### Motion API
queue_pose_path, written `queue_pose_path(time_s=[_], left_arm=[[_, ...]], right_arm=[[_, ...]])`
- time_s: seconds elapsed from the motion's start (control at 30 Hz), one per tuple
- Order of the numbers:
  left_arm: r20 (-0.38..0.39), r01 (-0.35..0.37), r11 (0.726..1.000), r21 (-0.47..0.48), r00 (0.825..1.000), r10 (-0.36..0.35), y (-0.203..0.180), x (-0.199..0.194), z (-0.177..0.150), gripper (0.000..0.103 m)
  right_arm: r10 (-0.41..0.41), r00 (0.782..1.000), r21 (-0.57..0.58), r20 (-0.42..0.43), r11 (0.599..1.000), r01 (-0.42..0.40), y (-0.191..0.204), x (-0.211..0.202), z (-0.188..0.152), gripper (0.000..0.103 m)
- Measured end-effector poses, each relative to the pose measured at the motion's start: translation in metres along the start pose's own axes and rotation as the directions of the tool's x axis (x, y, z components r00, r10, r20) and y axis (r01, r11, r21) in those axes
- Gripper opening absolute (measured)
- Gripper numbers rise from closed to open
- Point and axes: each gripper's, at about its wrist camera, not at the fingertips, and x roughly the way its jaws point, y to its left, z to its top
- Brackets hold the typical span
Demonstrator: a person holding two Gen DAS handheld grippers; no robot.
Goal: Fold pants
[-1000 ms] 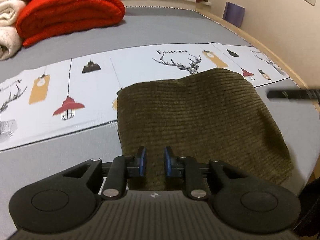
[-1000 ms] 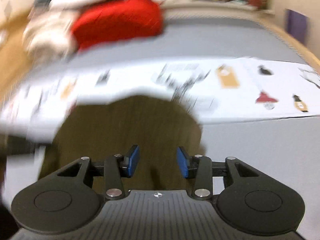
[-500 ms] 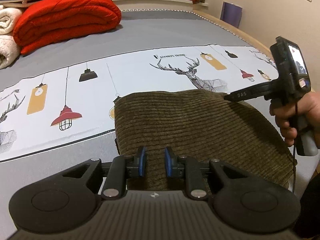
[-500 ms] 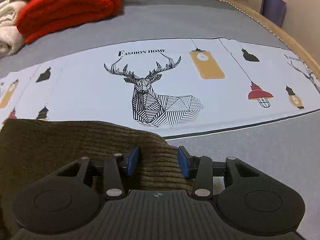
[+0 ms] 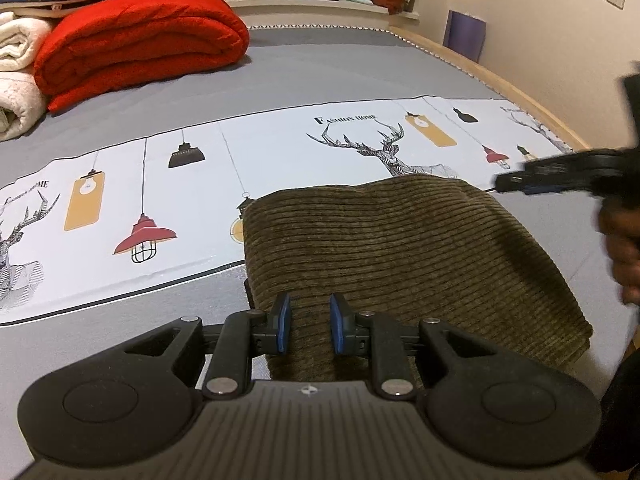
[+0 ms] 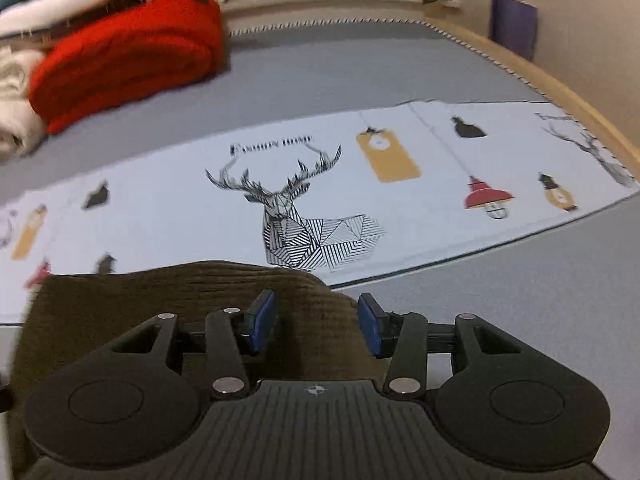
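1. Left wrist view first: the pants (image 5: 400, 252), olive-brown corduroy, lie folded into a thick pad on the bed (image 5: 320, 68), their far edge over the printed white runner (image 5: 240, 160) with the deer and lamps.
2. The left claw (image 5: 307, 322) hangs low over the near edge of the pad, jaws a narrow gap apart; cloth shows between the blue pads, but whether they pinch it, I cannot tell.
3. Right wrist view now: the right claw (image 6: 316, 322) sits over the pad's right-hand corner, jaws opening, corduroy beneath the gap, pads clear of it and gripping nothing.
4. From the left view the right claw shows as a dark blur beyond the pad's right edge, a hand (image 5: 624, 240) behind it.
5. Handling call: soft, limp, ribbed cloth, likely grippy and fairly heavy in layers; nothing fragile.
6. Best hold, I'd judge: pinch all layers at the near corners, one claw each, or the top layer may slide off.
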Motion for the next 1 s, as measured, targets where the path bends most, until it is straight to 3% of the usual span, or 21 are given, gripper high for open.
queue_pose_path(time_s=[0.17, 0.27, 0.3, 0.33, 0.4, 0.43, 0.47, 0.5, 0.57, 0.7, 0.8, 0.9, 0.97, 1.0], left_arm=[[0.001, 0.037, 0.999, 0.002, 0.999, -0.037, 0.002, -0.010, -0.009, 0.024], [-0.111, 0.015, 0.999, 0.030, 0.994, -0.012, 0.001, 0.015, -0.030, 0.025], [-0.112, -0.007, 0.997, 0.077, 0.994, 0.016, -0.004, 0.019, -0.037, 0.026], [-0.093, -0.035, 0.992, 0.124, 0.995, 0.047, -0.011, 0.017, -0.041, 0.027], [-0.072, -0.061, 0.986, 0.157, 0.995, 0.073, -0.022, 0.003, -0.041, 0.036], [-0.080, -0.051, 0.987, 0.155, 0.995, 0.064, -0.024, -0.004, -0.040, 0.045], [-0.091, -0.037, 0.989, 0.146, 0.995, 0.051, -0.025, -0.013, -0.038, 0.062], [-0.090, -0.035, 0.990, 0.134, 0.995, 0.048, -0.026, -0.024, -0.036, 0.072], [-0.044, -0.067, 0.992, 0.107, 0.996, 0.073, -0.029, -0.056, -0.032, 0.082], [0.064, -0.110, 0.994, 0.022, 0.992, 0.109, -0.043, -0.116, -0.039, 0.100], [0.144, -0.158, 0.981, -0.117, 0.974, 0.174, -0.057, -0.148, -0.058, 0.102], [0.159, -0.170, 0.962, -0.212, 0.966, 0.206, -0.073, -0.148, -0.091, 0.102], [0.032, -0.192, 0.960, -0.202, 0.979, 0.203, -0.080, -0.127, -0.100, 0.102], [-0.009, -0.143, 0.966, -0.215, 0.989, 0.144, -0.080, -0.119, -0.097, 0.102]], right_arm=[[0.063, 0.998, -0.033, -0.018, 0.997, -0.064, 0.001, -0.062, -0.037, 0.057], [0.001, 0.988, -0.085, -0.153, 0.996, -0.015, 0.002, -0.063, -0.073, 0.057], [-0.028, 0.972, -0.099, -0.234, 0.995, 0.005, 0.000, -0.053, -0.086, 0.061], [-0.041, 0.957, -0.095, -0.287, 0.995, 0.015, -0.003, -0.045, -0.098, 0.073], [-0.025, 0.955, -0.029, -0.295, 0.999, 0.018, -0.012, -0.046, -0.100, 0.073], [-0.015, 0.960, -0.004, -0.278, 1.000, 0.014, -0.015, -0.052, -0.095, 0.070], [-0.015, 0.969, -0.001, -0.245, 1.000, 0.016, -0.016, -0.061, -0.091, 0.069], [-0.017, 0.981, -0.012, -0.194, 1.000, 0.015, -0.015, -0.074, -0.088, 0.069], [0.001, 0.996, -0.047, -0.094, 0.999, -0.005, -0.012, -0.104, -0.086, 0.072], [0.088, 0.994, -0.078, 0.070, 0.994, -0.082, 0.001, -0.163, -0.096, 0.097], [0.108, 0.984, -0.112, 0.139, 0.989, -0.093, 0.014, -0.187, -0.117, 0.100], [0.092, 0.991, -0.102, 0.100, 0.991, -0.081, 0.024, -0.185, -0.136, 0.100], [0.073, 0.995, -0.108, 0.074, 0.992, -0.064, 0.026, -0.177, -0.142, 0.100], [0.059, 0.996, -0.113, 0.068, 0.992, -0.051, 0.026, -0.173, -0.142, 0.100]])
